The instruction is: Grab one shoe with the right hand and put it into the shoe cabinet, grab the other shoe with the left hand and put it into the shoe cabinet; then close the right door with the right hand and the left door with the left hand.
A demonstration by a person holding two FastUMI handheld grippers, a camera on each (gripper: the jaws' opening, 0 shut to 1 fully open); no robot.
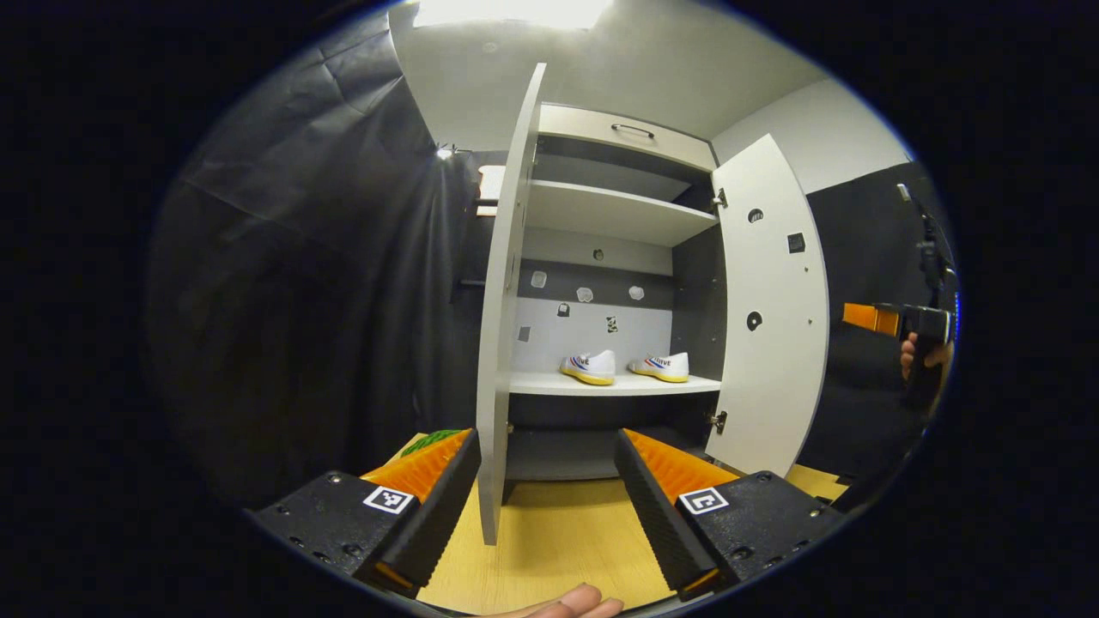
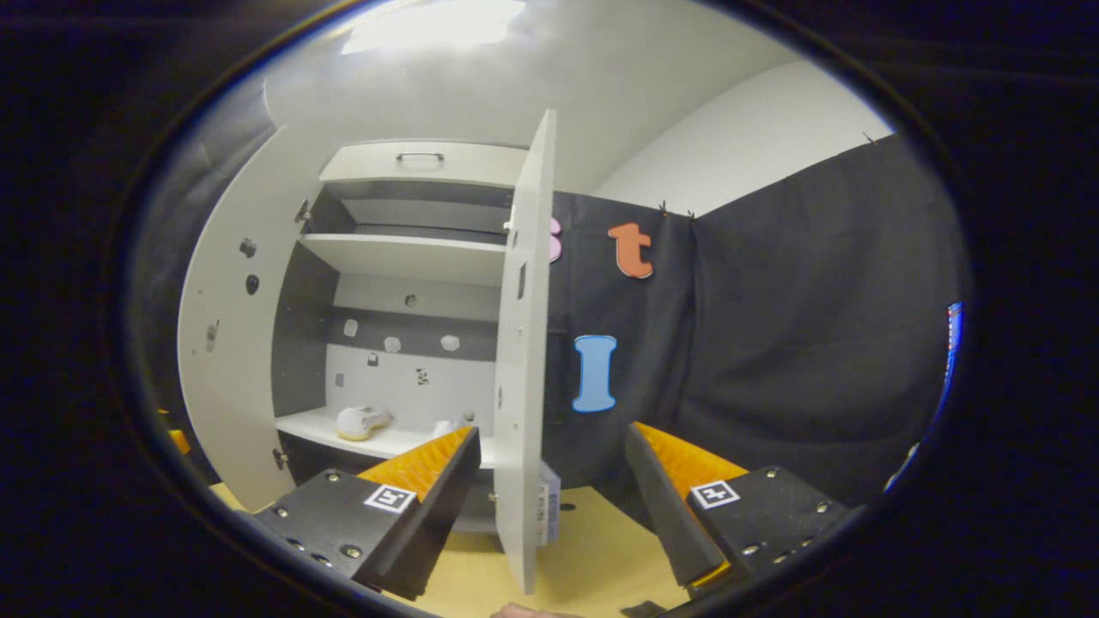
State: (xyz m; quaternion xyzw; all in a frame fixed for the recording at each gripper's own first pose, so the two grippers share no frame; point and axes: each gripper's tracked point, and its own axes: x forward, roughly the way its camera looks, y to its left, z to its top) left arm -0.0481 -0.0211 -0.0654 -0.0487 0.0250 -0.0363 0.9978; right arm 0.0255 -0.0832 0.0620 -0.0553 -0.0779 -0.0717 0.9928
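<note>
Two white shoes with yellow soles stand side by side on the lower shelf of the shoe cabinet (image 1: 614, 210), the left shoe (image 1: 590, 366) and the right shoe (image 1: 661, 366). Both doors stand open. My left gripper (image 1: 545, 498) is open, and the left door (image 1: 498, 343) shows edge-on between its fingers. The right door (image 1: 768, 318) swings out to the right, and farther right a hand holds my right gripper (image 1: 893, 319). In the right gripper view my right gripper (image 2: 549, 506) is open and straddles the right door (image 2: 519, 386). One shoe (image 2: 361, 422) shows on the shelf (image 2: 318, 425) there.
A drawer with a metal handle (image 1: 633, 130) tops the cabinet, above an upper shelf (image 1: 610, 215). The floor (image 1: 558, 541) in front is light wood. Black cloth walls close in on the left (image 1: 300, 300) and on the right (image 2: 773, 343).
</note>
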